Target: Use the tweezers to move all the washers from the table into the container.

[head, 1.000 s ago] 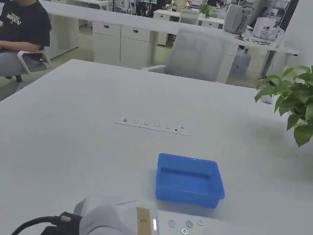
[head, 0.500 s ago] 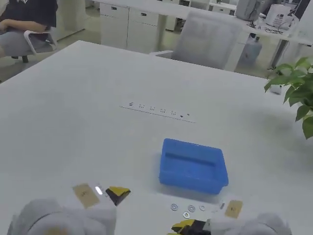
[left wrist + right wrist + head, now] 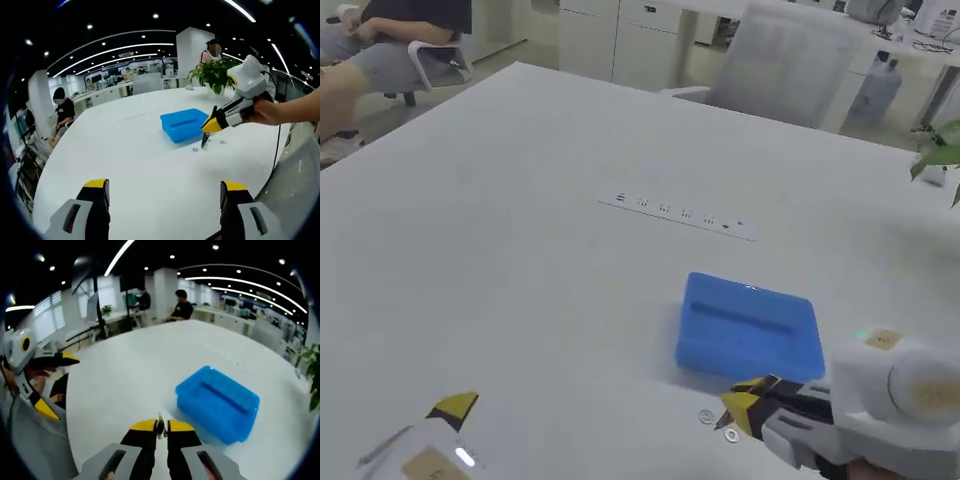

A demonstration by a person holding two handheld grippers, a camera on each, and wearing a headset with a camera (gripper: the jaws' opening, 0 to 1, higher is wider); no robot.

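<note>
**Head view:** right gripper [image 3: 745, 398] at near right, jaws pressed together on the thin dark metal tweezers [image 3: 204, 140]. Small silver metal washers [image 3: 707, 416] lie on the white table [image 3: 520, 260], just near of the blue rectangular plastic container [image 3: 740, 362], not touching it. Step in hand looks like the approach for a pick, w/ no washer made out in the container yet. To do it well:
- Pick one washer and come in at a low angle.
- Put one tip through the hole or under the rim, since a flat ring prob slides if pressed from above.
- Squeeze gently so it doesn't flick away.
- Lift just enough to clear the near wall, then release over the middle.

**Left gripper view:** left gripper [image 3: 162, 192] has its jaws spread wide w/ nothing between, well apart from the work on the near side. This side-on angle gives height, which the head view flattens. The tweezers hang down from the right gripper, tips just above the table among the washers. Can't tell whether they touch. Three washers can be counted here vs two from the head.

**Right gripper view:** looks straight along the jaws. Yellow pads are together w/ a sliver of tweezer between, and the container is ahead to the right. Can't tell whether the tweezer tips are apart. Good for lining up on the container, less so for the washers.
</note>
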